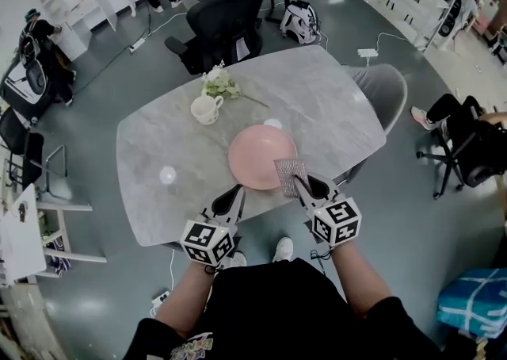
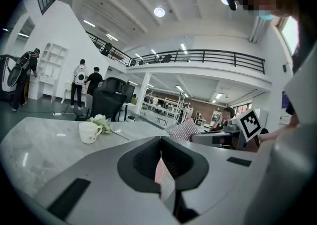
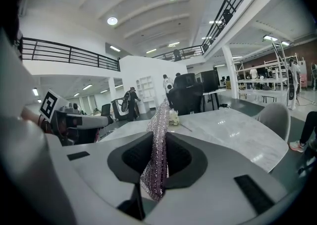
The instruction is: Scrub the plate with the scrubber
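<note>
A pink plate (image 1: 261, 156) is over the near edge of the grey marble table (image 1: 158, 144) in the head view. My left gripper (image 1: 238, 189) is shut on its near-left rim; in the left gripper view a thin pink sliver of the plate (image 2: 159, 169) shows between the closed jaws of that gripper (image 2: 161, 155). My right gripper (image 1: 299, 182) is shut on the scrubber (image 1: 290, 176), a silvery mesh pad that stands just at the plate's near-right edge. In the right gripper view the scrubber (image 3: 158, 140) sticks up from the jaws of the right gripper (image 3: 159, 144).
A white mug (image 1: 206, 109) and a small bunch of flowers (image 1: 220, 82) sit at the table's far side. A black office chair (image 1: 226, 21) stands behind the table and a grey chair (image 1: 384, 93) at its right end. A seated person (image 1: 467, 124) is at the right.
</note>
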Demonstrator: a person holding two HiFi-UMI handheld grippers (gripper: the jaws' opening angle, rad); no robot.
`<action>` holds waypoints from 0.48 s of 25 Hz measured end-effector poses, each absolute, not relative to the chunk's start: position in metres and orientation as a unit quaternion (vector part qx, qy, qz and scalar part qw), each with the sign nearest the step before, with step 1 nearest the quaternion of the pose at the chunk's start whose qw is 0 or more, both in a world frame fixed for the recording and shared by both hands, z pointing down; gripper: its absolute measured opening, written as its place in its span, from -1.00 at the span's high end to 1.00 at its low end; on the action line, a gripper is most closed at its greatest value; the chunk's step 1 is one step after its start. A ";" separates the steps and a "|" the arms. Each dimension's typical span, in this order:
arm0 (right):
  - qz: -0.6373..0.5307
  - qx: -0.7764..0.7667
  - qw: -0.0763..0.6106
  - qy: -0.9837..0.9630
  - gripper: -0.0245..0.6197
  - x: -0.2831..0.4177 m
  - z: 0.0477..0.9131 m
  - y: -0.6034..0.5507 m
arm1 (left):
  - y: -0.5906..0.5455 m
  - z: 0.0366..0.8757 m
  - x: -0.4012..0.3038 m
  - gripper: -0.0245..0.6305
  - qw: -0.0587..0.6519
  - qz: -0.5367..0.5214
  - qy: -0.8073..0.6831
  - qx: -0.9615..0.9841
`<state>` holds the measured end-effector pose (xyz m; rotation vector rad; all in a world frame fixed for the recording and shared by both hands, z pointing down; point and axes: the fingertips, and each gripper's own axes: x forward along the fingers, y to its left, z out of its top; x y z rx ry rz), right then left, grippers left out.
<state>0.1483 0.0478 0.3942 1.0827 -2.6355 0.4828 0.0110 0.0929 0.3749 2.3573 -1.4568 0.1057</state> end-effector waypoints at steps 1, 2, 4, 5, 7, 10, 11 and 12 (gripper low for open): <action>0.167 0.375 0.124 -0.903 0.70 0.145 0.394 0.054 | 0.097 0.374 0.010 0.87 0.182 0.040 -0.509 0.840; 0.169 0.379 0.123 -0.901 0.70 0.140 0.394 0.059 | 0.101 0.374 0.009 0.87 0.180 0.043 -0.502 0.845; 0.174 0.389 0.121 -0.897 0.70 0.131 0.396 0.071 | 0.108 0.375 0.003 0.87 0.180 0.049 -0.488 0.853; 0.176 0.394 0.121 -0.894 0.70 0.126 0.398 0.076 | 0.111 0.376 -0.001 0.87 0.180 0.050 -0.480 0.857; 0.177 0.406 0.121 -0.889 0.70 0.116 0.400 0.086 | 0.117 0.378 -0.008 0.87 0.182 0.050 -0.466 0.865; 0.176 0.424 0.121 -0.880 0.70 0.105 0.398 0.103 | 0.128 0.381 -0.018 0.87 0.187 0.050 -0.446 0.874; 0.176 0.430 0.121 -0.877 0.70 0.102 0.397 0.109 | 0.132 0.381 -0.021 0.87 0.188 0.051 -0.441 0.876; 0.175 0.436 0.120 -0.875 0.70 0.100 0.395 0.115 | 0.135 0.381 -0.024 0.87 0.188 0.050 -0.436 0.879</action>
